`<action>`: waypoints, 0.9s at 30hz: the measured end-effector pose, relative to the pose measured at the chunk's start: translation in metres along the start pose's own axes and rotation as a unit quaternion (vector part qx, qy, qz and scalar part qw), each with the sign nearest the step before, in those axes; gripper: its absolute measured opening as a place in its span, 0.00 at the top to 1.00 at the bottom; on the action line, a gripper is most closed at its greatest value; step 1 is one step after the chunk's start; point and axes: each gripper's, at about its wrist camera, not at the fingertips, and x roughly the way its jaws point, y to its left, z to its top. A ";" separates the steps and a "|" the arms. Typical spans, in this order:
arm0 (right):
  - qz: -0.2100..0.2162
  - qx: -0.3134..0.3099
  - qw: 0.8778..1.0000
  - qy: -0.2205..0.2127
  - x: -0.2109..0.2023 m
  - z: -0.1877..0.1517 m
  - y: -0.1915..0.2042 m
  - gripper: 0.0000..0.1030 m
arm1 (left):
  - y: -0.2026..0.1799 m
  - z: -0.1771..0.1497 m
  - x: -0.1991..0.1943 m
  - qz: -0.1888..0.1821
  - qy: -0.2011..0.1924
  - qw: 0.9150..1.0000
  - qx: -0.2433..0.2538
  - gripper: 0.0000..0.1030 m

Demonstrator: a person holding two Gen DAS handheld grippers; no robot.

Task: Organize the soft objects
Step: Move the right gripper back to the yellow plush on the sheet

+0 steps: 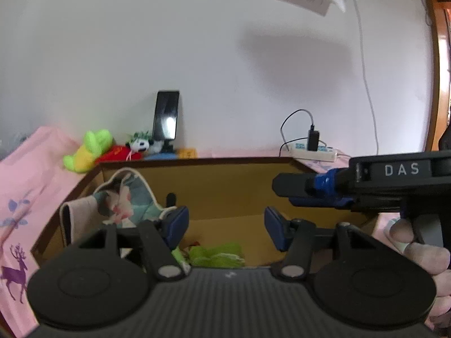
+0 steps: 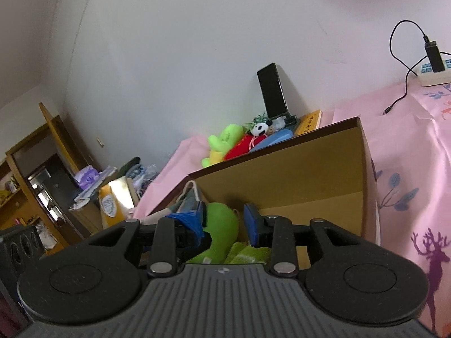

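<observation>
An open cardboard box (image 1: 225, 186) (image 2: 282, 174) stands on a pink sheet. A floral cushion (image 1: 126, 197) leans in its left end, with a beige roll (image 1: 81, 214) beside it. Green soft fabric (image 1: 217, 253) lies on the box floor. My left gripper (image 1: 227, 225) hangs open over the box with nothing between its pads. My right gripper (image 2: 224, 222) (image 1: 284, 191) reaches into the box from the right. A green plush (image 2: 222, 225) sits between its blue pads, with a gap at the right pad. Green cloth (image 2: 248, 253) lies under it.
Behind the box lie a green-yellow plush (image 1: 87, 152) (image 2: 222, 143), a red toy (image 1: 118, 152) and a panda toy (image 1: 141, 143) (image 2: 259, 128), below a phone on a stand (image 1: 166, 118) (image 2: 273, 90). A power strip (image 1: 313, 152) (image 2: 434, 76) with cables sits at the back right.
</observation>
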 end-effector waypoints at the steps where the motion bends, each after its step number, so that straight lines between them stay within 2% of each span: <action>1: 0.005 0.004 1.000 -0.004 0.001 -0.001 0.001 0.85 | -0.007 0.000 -0.005 0.004 -0.004 1.000 0.009 0.45; 8: 0.017 0.015 0.999 -0.035 -0.042 -0.014 0.002 0.85 | -0.057 -0.007 -0.042 -0.013 -0.033 0.998 0.047 0.44; 14: 0.014 0.045 0.997 -0.068 -0.088 -0.028 -0.010 0.85 | -0.100 -0.019 -0.064 -0.054 -0.047 0.996 0.053 0.42; 17: 0.000 0.061 0.995 -0.081 -0.110 -0.035 -0.024 0.84 | -0.120 -0.027 -0.067 -0.079 -0.042 0.995 0.052 0.42; 20: -0.032 0.075 0.993 -0.085 -0.130 -0.043 -0.040 0.83 | -0.139 -0.036 -0.066 -0.108 -0.030 0.992 0.052 0.42; 27: -0.081 0.105 0.986 -0.098 -0.170 -0.061 -0.074 0.83 | -0.180 -0.057 -0.051 -0.176 -0.003 0.983 0.061 0.41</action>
